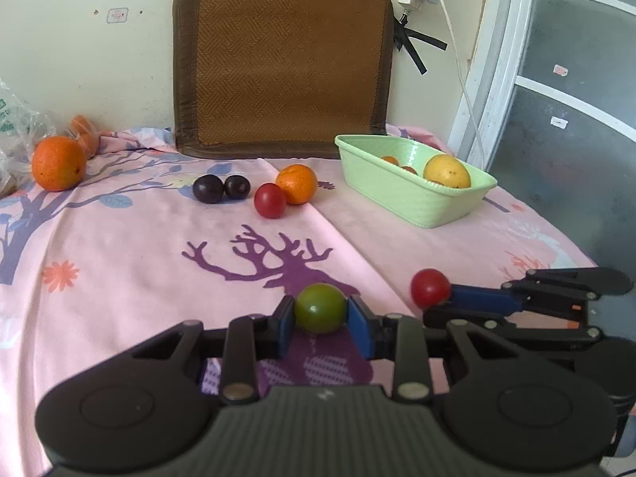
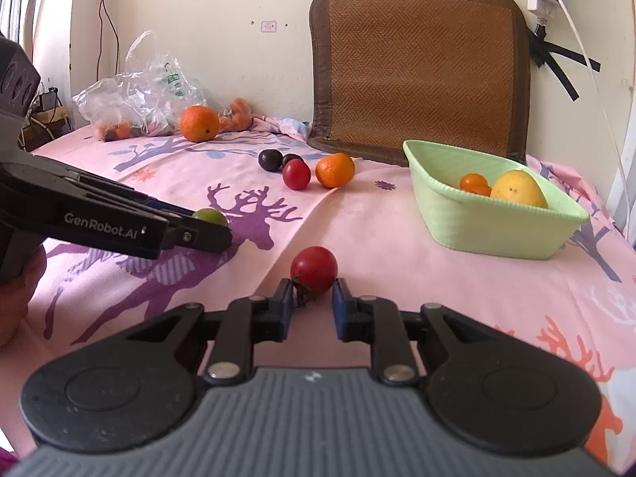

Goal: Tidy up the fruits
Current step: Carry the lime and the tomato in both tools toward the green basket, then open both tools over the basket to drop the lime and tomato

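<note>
Left wrist fisheye — left tool (image 1: 321, 316) clamps green tomato (image 1: 320, 307).

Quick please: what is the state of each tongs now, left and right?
Left tongs: closed on the green tomato.
Right tongs: open around the red tomato, not yet gripping it.

Cloth (image 1: 119, 246): matt pink printed fabric, softly creased; mat (image 1: 282, 59): coarse woven fibre with a brown cloth border; basket (image 2: 477, 218): pale green plastic, smooth and faintly ribbed; bag (image 2: 139, 91): thin, crinkled clear plastic film. Green tomato (image 1: 320, 307), red tomato (image 2: 314, 269) and plums (image 1: 220, 188): smooth, glossy skins; orange (image 1: 58, 163): dimpled, duller peel. Left gripper (image 1: 320, 316) and right gripper (image 2: 314, 298): matt black plastic with a ribbed grey housing, metallic rivets and blue pads (image 1: 359, 328).
</note>
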Demonstrator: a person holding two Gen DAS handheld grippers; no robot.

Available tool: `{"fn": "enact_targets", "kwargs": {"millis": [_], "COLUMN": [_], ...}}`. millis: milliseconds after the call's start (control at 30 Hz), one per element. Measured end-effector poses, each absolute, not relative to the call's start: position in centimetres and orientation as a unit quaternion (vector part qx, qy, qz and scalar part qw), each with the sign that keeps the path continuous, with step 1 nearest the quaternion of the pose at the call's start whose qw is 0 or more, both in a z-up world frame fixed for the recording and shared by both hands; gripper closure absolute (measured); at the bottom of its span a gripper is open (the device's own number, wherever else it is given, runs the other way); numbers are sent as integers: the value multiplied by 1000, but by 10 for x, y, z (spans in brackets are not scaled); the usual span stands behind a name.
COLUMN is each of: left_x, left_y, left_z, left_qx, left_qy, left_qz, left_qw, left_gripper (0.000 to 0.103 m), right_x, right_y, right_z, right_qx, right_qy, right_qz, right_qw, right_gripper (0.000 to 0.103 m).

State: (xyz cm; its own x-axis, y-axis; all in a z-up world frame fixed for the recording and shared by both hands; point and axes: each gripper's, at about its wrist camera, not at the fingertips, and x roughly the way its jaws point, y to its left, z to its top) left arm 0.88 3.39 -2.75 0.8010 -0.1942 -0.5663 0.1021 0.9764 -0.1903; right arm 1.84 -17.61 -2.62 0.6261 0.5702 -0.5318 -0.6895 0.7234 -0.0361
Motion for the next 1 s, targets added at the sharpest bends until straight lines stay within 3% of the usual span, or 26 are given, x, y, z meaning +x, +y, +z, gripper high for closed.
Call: {"fn": "enact_targets", "kwargs": {"millis": [200, 333, 500, 700, 1000], "left_x": [32, 49, 57, 64, 118], "left_y": [24, 29, 37, 36, 4], "left_z": [4, 14, 11, 12, 31], "left_qx": [-62, -78, -95, -95, -79], "left_qy": [275, 266, 273, 274, 262], "left_qz": [-101, -100, -95, -97, -141], "left_qw": [954, 956, 952, 952, 951], "left_gripper": [74, 74, 74, 74, 74], "right_x": [30, 37, 44, 57, 65], "right_y": [-181, -182, -179, -171, -193], "right_z": [-23, -24, -23, -25, 9], "right_qx": [-98, -88, -95, -102, -71], "right_qy": [243, 261, 262, 273, 152], "right_qz": [347, 356, 357, 367, 299], "right_qw": [901, 893, 891, 884, 939], "right_gripper": [96, 91, 71, 73, 73]}}
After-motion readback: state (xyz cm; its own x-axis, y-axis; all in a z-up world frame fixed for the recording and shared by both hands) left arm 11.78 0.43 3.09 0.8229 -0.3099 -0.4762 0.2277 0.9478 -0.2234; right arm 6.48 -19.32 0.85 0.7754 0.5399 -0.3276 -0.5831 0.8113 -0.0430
